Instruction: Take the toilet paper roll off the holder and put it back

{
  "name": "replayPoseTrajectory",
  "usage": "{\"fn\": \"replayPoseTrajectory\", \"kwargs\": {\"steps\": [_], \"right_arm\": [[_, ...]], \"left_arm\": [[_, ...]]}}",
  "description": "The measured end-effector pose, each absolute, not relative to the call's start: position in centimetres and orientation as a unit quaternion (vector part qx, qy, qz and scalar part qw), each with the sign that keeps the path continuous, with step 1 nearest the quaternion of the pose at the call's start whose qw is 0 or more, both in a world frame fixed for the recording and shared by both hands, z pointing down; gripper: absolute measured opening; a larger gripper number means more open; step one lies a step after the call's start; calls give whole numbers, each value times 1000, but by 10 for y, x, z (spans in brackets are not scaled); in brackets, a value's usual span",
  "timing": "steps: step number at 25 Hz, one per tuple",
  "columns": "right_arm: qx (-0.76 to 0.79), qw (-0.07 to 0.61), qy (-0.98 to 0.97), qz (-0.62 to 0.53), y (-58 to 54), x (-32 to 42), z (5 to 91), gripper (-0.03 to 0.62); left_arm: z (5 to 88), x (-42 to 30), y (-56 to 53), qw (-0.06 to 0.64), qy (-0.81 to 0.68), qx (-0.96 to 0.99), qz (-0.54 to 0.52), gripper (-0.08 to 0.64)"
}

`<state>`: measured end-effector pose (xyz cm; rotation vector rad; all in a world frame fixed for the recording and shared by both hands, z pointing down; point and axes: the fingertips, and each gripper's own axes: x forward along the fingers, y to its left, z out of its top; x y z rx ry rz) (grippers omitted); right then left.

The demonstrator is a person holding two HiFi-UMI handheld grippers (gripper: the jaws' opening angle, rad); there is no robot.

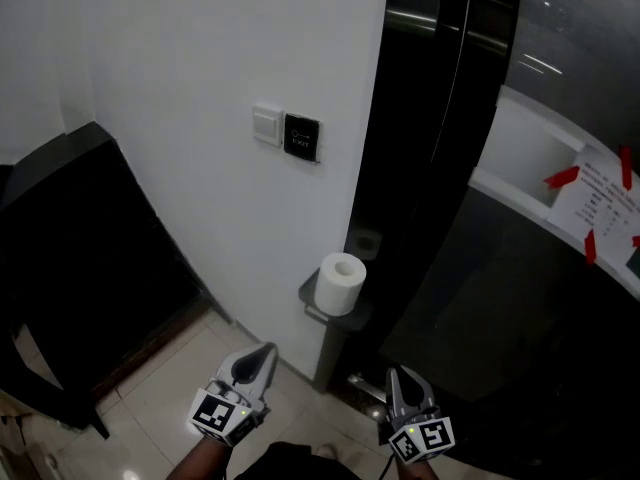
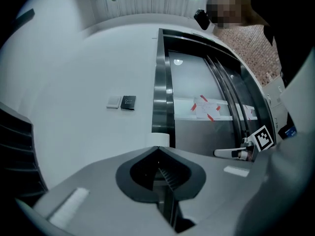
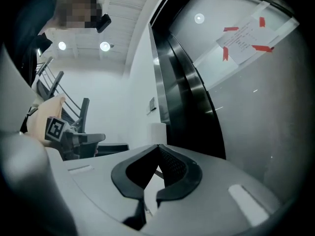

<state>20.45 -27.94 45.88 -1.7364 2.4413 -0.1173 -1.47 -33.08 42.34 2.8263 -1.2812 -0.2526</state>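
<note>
A white toilet paper roll [image 1: 340, 283] stands upright on a small grey holder [image 1: 306, 292] fixed where the white wall meets a dark column. The roll also shows just past the jaw tips in the left gripper view [image 2: 160, 139] and in the right gripper view [image 3: 158, 132]. My left gripper [image 1: 267, 349] is below and left of the roll, shut and empty, and clear of it. My right gripper [image 1: 396, 372] is below and right of the roll, its jaws meeting at the tips with nothing between them.
A white switch [image 1: 267, 125] and a black card reader [image 1: 301, 136] sit on the wall above the roll. A glossy black column [image 1: 420, 118] rises to the right, with a taped paper notice [image 1: 600, 193] beyond. Dark furniture [image 1: 70, 248] fills the left.
</note>
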Motion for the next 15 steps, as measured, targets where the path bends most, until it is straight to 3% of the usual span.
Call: {"fn": "replayPoseTrajectory", "kwargs": {"steps": [14,15], "right_arm": [[-589,75,804,-41,-301,252,458,14],[-590,74,803,-41,-301,255,458,14]], "left_arm": [[423,33,-377,4,-412,909,-64,3],[424,40,-381,3,-408,911,-57,35]]}}
